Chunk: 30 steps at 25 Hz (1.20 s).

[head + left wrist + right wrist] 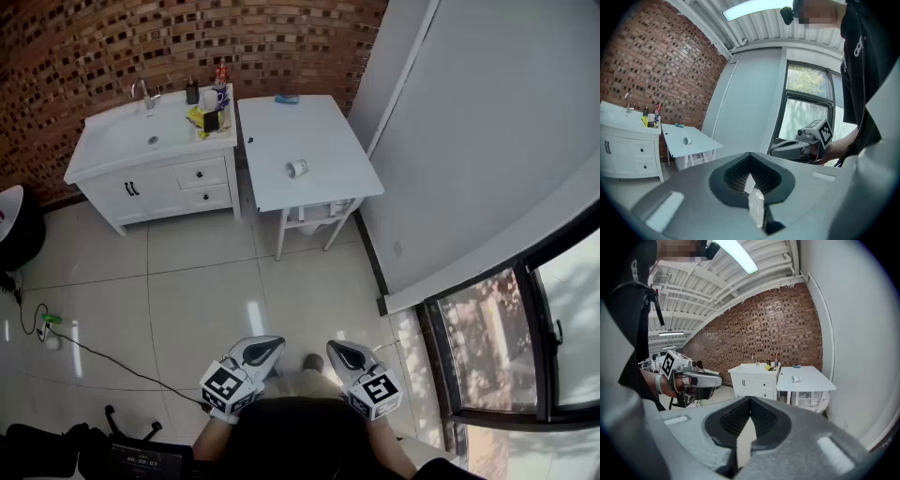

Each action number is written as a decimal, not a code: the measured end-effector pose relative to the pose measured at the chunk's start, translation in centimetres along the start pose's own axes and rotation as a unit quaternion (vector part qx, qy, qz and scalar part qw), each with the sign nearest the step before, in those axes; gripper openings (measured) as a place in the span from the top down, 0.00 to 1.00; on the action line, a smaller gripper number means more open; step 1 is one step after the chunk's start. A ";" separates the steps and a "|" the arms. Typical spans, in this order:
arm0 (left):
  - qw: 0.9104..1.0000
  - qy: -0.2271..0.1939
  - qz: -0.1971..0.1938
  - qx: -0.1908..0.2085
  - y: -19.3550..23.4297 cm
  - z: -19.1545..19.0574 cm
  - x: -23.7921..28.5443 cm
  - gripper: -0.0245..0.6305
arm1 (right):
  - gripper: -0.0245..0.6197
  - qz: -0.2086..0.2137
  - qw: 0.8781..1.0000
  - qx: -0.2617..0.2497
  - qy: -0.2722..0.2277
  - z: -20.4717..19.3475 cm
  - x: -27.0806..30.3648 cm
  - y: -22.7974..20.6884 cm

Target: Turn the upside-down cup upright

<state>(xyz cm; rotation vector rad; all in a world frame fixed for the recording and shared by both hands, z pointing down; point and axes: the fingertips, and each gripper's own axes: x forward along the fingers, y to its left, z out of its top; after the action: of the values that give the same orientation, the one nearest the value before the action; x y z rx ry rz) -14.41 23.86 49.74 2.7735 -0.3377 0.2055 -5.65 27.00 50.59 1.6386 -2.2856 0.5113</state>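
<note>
The task is not yet begun; I judge this to be the approach step. The left tongs (270, 347) and the right tongs (336, 349) are low at the bottom centre of the head view, close to the person; both are closed to a thin slit, with nothing between them. The cup (297, 169), small and white, is on the white surface (328, 131) in the upper centre of the frame, well apart from both tongs; its exact pose is too small to tell. The next move probably calls for crossing the tiled floor (197, 291); then one pair of tongs must open wide enough for the cup's wall.
</note>
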 end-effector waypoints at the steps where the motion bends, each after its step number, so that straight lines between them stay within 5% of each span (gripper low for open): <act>1: 1.000 0.000 0.001 -0.001 0.1 -0.1 0.1 0.94 | 0.97 0.001 1.000 0.001 -0.002 0.0 0.2 -0.1; 16: 0.998 0.012 0.062 -0.009 5.1 0.5 2.0 0.94 | 0.97 0.096 0.995 -0.016 -0.012 1.9 6.9 -1.9; 30: 0.996 0.028 0.080 0.014 9.3 4.2 11.2 0.94 | 0.97 0.090 0.995 0.003 -0.036 4.9 9.6 -14.1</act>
<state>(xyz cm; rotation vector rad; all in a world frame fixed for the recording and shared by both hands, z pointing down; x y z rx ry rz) -5.66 11.56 50.81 2.7629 -0.5479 0.3294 4.53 12.58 51.97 1.4851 -2.5016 0.5062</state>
